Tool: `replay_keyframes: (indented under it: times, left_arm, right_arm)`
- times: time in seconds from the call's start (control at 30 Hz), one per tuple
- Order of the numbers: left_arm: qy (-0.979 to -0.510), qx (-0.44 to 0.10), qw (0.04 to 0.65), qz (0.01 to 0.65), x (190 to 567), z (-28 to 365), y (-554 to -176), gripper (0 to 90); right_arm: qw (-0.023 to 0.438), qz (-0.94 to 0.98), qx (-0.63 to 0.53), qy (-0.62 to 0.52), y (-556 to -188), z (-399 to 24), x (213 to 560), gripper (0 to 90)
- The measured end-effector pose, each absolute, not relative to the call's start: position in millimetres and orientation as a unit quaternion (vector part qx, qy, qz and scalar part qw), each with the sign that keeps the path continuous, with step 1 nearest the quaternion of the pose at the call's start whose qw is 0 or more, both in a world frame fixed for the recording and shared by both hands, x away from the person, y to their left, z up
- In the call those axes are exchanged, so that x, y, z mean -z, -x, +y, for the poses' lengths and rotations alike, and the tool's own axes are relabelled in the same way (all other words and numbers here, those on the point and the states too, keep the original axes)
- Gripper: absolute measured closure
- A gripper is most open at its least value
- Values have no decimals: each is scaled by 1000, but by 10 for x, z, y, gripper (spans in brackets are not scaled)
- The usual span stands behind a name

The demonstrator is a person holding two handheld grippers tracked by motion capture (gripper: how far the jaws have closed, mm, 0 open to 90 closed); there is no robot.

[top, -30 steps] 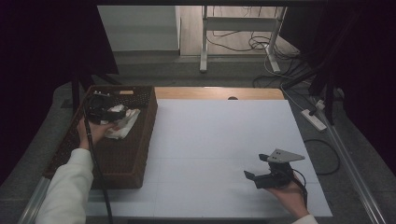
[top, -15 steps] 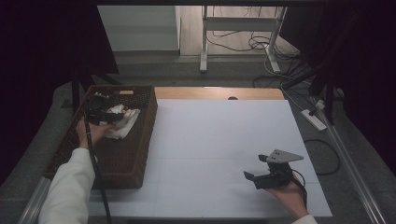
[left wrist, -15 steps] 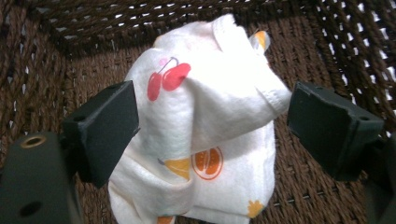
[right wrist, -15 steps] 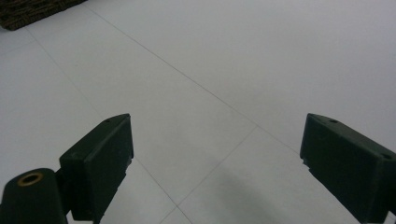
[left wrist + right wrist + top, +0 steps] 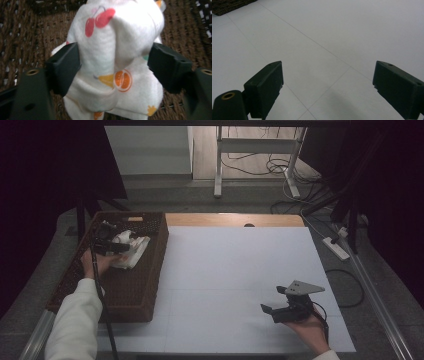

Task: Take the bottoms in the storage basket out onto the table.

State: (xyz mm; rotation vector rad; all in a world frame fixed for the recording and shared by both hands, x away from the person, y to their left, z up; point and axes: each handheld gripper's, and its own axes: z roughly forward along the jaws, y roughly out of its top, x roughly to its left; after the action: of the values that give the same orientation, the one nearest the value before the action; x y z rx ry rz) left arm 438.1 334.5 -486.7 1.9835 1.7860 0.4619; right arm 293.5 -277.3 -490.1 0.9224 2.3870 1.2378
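A white cloth (image 5: pixel 107 82) printed with cherries and orange slices lies bunched in a brown woven basket (image 5: pixel 125 290) at the table's left. My left gripper (image 5: pixel 109 243) reaches down into the basket. Its jaws have just been closing, and in the left gripper view (image 5: pixel 113 60) both pads press the sides of a raised fold of the cloth. The same cloth (image 5: pixel 131 248) shows beside that gripper in the high view. My right gripper (image 5: pixel 272 301) rests low over the white table (image 5: pixel 235 265) at the front right, open (image 5: pixel 327 80), with nothing between its fingers.
The basket's woven floor (image 5: pixel 25 30) surrounds the cloth. A wooden strip (image 5: pixel 235 219) runs along the table's far edge. Cables and a power strip (image 5: pixel 336 248) lie on the floor to the right. A basket corner (image 5: pixel 229 6) shows far off in the right gripper view.
My left gripper has sunk slightly into the basket onto the cloth. The right hand and its gripper have stayed where they were.
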Motion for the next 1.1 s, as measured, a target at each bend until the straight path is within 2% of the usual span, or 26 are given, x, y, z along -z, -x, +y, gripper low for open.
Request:
replay_keyframes:
  times: [0.2,0.33,0.43,1.1]
  left_arm:
    - [-725,-158,197,640,4901,3323,-4407,481]
    - [-723,-160,199,642,4890,3333,-4402,693]
    - [-723,-155,198,643,4897,3349,-4400,779]
    - [-712,-171,224,643,4816,3375,-4354,806]
  right_arm:
    - [150,832,-427,-321,-2938,-2768,4906,99]
    - [151,833,-425,-321,-2934,-2766,4905,99]
    - [151,833,-425,-320,-2935,-2764,4908,99]
    - [152,834,-423,-319,-2935,-2758,4913,99]
